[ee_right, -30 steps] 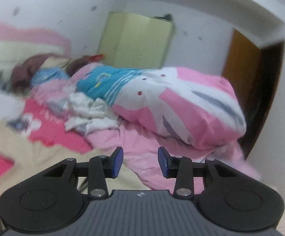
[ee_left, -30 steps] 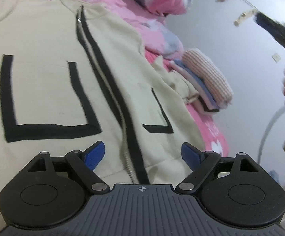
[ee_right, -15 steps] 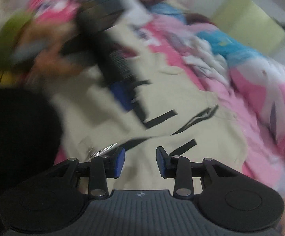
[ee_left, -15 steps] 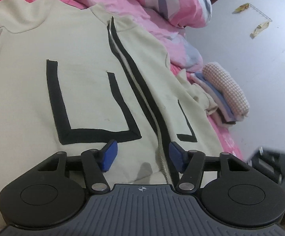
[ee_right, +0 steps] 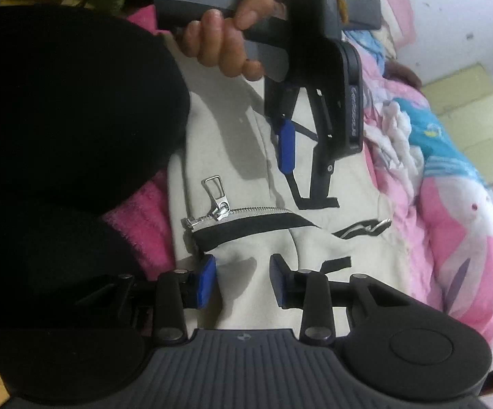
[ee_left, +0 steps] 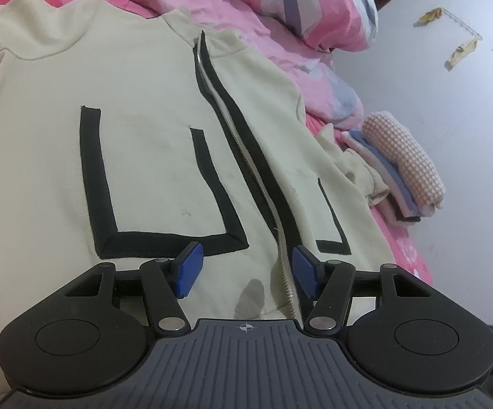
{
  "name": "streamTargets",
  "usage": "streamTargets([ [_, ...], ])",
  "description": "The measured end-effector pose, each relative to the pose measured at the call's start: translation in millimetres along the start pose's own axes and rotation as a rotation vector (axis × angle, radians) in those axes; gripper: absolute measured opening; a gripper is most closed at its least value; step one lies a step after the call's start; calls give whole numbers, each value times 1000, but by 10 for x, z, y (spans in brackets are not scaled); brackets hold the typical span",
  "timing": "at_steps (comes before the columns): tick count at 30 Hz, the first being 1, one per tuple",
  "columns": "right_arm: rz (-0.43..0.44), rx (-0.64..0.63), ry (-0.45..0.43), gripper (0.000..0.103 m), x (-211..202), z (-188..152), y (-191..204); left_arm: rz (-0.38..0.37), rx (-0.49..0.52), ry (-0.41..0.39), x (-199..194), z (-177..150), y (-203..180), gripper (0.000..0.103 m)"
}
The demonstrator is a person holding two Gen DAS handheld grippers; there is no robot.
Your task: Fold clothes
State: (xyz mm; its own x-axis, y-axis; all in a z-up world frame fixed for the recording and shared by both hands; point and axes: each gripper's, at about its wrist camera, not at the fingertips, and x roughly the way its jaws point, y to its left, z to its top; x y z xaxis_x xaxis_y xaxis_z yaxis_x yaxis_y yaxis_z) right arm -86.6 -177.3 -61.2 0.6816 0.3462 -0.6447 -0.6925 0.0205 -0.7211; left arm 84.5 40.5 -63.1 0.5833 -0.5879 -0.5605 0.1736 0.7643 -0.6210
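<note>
With both grippers, left (ee_left: 244,269) and right (ee_right: 243,281), jaws open over the flat jacket (ee_left: 151,156) hem, pinching one layer, apparently zipped, would skew the fold.

A home bedroom is showing here: pink bedding (ee_left: 280,51), a rolled quilt (ee_right: 467,221) and folded clothes (ee_left: 403,170) are lying around.

A dark sleeve (ee_right: 69,109) hides the cream jacket's (ee_right: 246,245) hem corner beside the right claw (ee_right: 243,284).
</note>
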Motion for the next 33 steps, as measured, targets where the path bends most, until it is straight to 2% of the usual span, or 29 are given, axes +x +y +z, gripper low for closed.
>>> streamTargets([
  [4, -23, -81, 20, 36, -19, -59, 81, 6, 3, 8, 6, 17, -8, 59],
  [9, -29, -88, 43, 35, 48, -94, 67, 18, 10, 12, 5, 19, -32, 59],
  [11, -34, -52, 25, 30, 52, -82, 22, 21, 10, 11, 6, 21, -34, 59],
  [18, -2, 203, -65, 26, -16, -68, -230, 18, 1, 6, 14, 30, -40, 60],
  [20, 52, 342, -81, 8, 17, -102, -328, 9, -10, 0, 19, 41, -36, 60],
  [22, 90, 536, -115, 1, -50, -196, -461, -4, -27, -9, 22, 58, -26, 60],
  [26, 114, 1063, -277, 1, -262, -694, -883, -30, -61, -25, 29, 90, -5, 60],
  [30, 189, 1539, -418, 1, -279, -1329, -1016, -77, -120, -35, 56, 129, 29, 60],
  [33, 235, 1742, -466, 1, -185, -1643, -942, -152, -209, -30, 114, 169, 77, 60],
])
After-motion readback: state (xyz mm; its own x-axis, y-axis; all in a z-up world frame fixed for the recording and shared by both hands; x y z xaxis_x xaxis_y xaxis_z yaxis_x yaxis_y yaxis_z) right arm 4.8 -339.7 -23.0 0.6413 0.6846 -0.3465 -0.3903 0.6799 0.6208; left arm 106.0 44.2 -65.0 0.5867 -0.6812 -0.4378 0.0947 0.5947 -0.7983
